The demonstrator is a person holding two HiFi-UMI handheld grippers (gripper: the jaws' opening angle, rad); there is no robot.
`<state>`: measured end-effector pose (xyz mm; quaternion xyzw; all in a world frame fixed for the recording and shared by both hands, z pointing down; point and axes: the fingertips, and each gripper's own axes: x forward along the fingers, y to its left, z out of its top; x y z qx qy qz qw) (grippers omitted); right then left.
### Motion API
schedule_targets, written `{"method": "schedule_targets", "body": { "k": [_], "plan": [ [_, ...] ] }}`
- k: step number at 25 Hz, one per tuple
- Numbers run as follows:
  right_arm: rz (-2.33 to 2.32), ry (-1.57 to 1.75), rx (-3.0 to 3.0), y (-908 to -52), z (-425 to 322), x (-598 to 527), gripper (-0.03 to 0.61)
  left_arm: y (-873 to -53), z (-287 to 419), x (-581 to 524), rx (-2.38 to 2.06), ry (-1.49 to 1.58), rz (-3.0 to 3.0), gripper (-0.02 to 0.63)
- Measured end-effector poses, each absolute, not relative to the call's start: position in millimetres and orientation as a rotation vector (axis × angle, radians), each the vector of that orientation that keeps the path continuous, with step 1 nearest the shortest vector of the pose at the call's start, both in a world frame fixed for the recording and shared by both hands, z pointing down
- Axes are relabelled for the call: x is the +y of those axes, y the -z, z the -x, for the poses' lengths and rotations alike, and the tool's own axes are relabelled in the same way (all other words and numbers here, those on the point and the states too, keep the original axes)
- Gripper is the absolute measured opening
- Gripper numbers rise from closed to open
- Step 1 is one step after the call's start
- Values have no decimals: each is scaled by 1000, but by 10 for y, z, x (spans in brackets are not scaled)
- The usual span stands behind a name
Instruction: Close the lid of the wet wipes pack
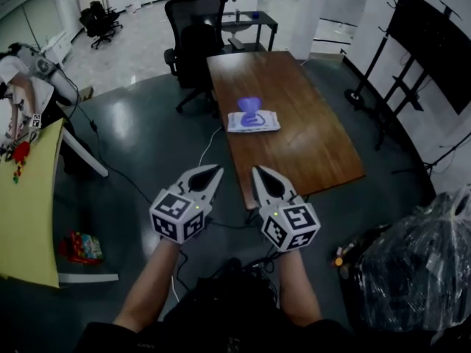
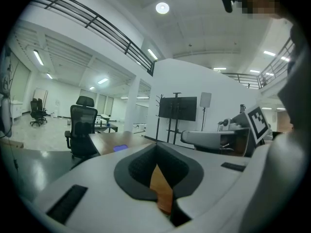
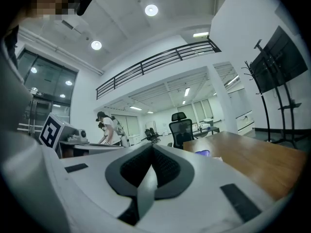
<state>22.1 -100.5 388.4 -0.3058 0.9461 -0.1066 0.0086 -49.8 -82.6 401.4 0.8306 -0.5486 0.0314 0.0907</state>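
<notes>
Low in the frame, your left tongs (image 1: 211, 175) and right tongs (image 1: 260, 175) are both pinched together and empty, short of the table (image 1: 316, 149). Reach forward over its near edge. The wet wipes pack (image 1: 254, 122) lies mid-frame with its purple lid (image 1: 250, 106) raised. Steady the pack with one pair and press the lid flat with the other.

The wet wipes pack (image 1: 254, 121), centre frame, is white with a purple lid (image 1: 250, 109); the bench (image 1: 316, 145) under it is brown wood grain. The left gripper (image 1: 215, 172) and right gripper (image 1: 259, 172) are pale grey, dark grey inside the jaws, and each of the 2 cubes carries black-and-white square markers. The chair (image 1: 195, 28) at the top is black. The second bench (image 1: 29, 204) at the left edge is yellow. The floor (image 1: 147, 123) is dark grey.
</notes>
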Motion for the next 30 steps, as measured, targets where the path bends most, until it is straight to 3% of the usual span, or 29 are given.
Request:
{"method": "schedule_targets", "body": {
  "k": [14,30],
  "plan": [
    [897,332,2985,-3907,-35,-1707,8,-4139,664,-1596,-1642,-175,-2441,-9],
    [1175,397,2981,-4268,461,-2941,9,-4612,1089,-3185,-1404,-243,-2507,-9]
  ]
}}
